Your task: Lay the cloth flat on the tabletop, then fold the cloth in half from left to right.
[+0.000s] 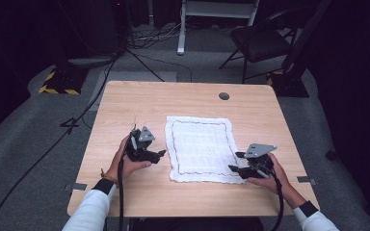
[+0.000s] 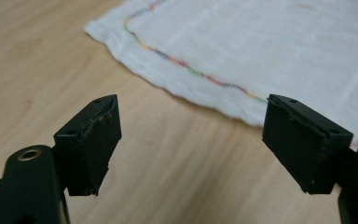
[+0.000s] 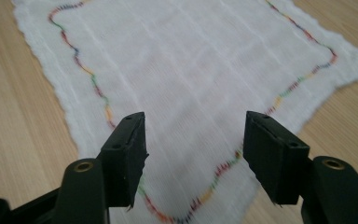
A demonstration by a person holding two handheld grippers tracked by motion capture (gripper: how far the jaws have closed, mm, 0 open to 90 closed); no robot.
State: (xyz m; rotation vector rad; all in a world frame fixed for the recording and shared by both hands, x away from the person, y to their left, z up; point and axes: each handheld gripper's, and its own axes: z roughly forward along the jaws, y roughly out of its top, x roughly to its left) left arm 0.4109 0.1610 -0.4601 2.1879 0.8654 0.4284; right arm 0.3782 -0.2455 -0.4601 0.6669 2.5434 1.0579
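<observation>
A white cloth with a wavy multicoloured stitched border lies flat on the wooden table, right of centre. My left gripper hovers just off the cloth's left edge, jaws open and empty; in the left gripper view bare wood lies between the pads and the cloth beyond. My right gripper is over the cloth's near right corner, open, with nothing pinched. In the right gripper view the cloth spreads below and ahead of the jaws.
A round grey grommet sits in the table's far side. Beyond the table are a dark folding chair, cables on the grey floor and a white desk leg. Bare wood surrounds the cloth.
</observation>
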